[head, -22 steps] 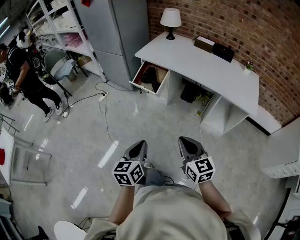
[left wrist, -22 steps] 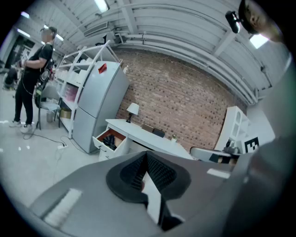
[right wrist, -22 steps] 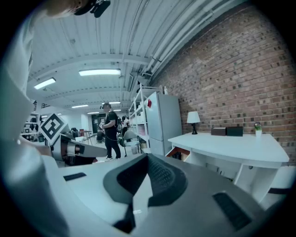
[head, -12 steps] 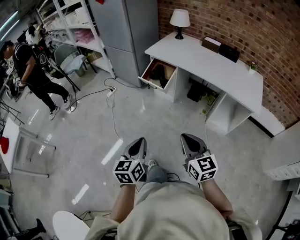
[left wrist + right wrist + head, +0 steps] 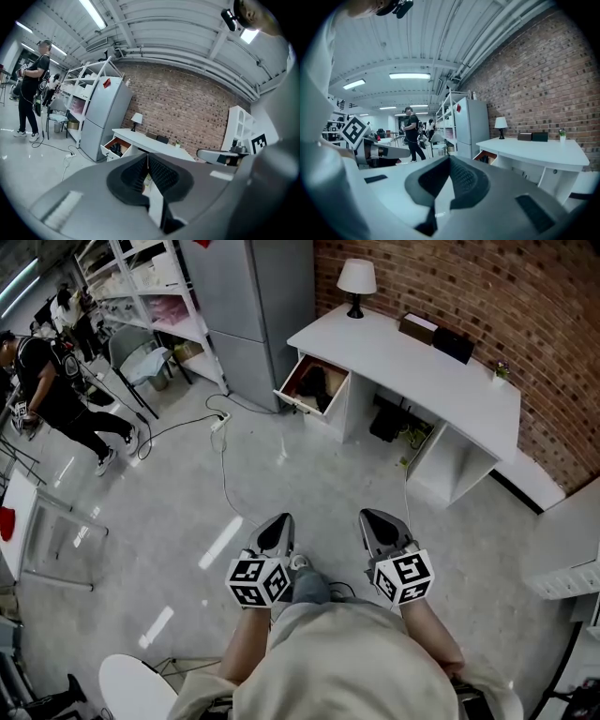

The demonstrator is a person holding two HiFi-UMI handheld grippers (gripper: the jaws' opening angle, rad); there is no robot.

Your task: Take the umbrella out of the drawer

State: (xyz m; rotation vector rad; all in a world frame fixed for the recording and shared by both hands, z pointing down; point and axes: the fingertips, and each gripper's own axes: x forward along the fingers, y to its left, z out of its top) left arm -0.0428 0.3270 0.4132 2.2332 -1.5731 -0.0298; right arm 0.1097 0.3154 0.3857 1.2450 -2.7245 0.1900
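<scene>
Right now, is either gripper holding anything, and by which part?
Nothing is held. The left gripper and right gripper are both shut and empty; the umbrella lies in the open drawer, far off.

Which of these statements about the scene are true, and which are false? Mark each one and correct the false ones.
1. The brown-lined drawer of the white desk stands open. True; a dark thing lies in it.
2. The left gripper holds an umbrella. False: its jaws are shut on nothing, well short of the desk.
3. A table lamp with a white shade stands on the desk. True.
4. The right gripper has its jaws wide apart. False: they are shut and empty.
5. The desk stands against a white plaster wall. False: the wall is red brick.
</scene>
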